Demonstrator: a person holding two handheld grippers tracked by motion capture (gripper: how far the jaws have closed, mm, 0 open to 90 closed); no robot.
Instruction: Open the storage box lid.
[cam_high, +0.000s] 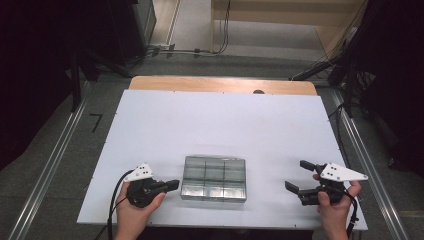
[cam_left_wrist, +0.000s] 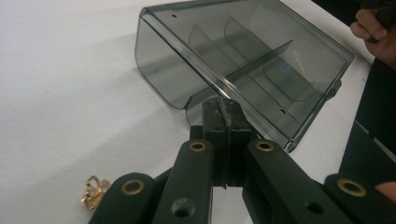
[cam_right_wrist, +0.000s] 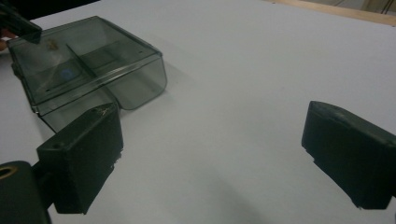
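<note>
A clear grey plastic box (cam_high: 214, 178) with inner dividers lies shut on the white table top, near the front edge. My left gripper (cam_high: 173, 185) is shut, its tip just off the box's left side. In the left gripper view the closed jaws (cam_left_wrist: 223, 114) point at the rim of the box (cam_left_wrist: 243, 60), with nothing visibly held. My right gripper (cam_high: 298, 176) stands open to the right of the box, well apart from it. The right gripper view has its wide-open gripper (cam_right_wrist: 217, 158) over bare table, with the box (cam_right_wrist: 88, 65) at the upper left.
A small gold trinket (cam_left_wrist: 93, 191) lies on the table beside my left gripper. The white table top (cam_high: 220, 125) stretches bare behind the box. Cables, dark stands and a wooden bench stand on the floor past the far edge.
</note>
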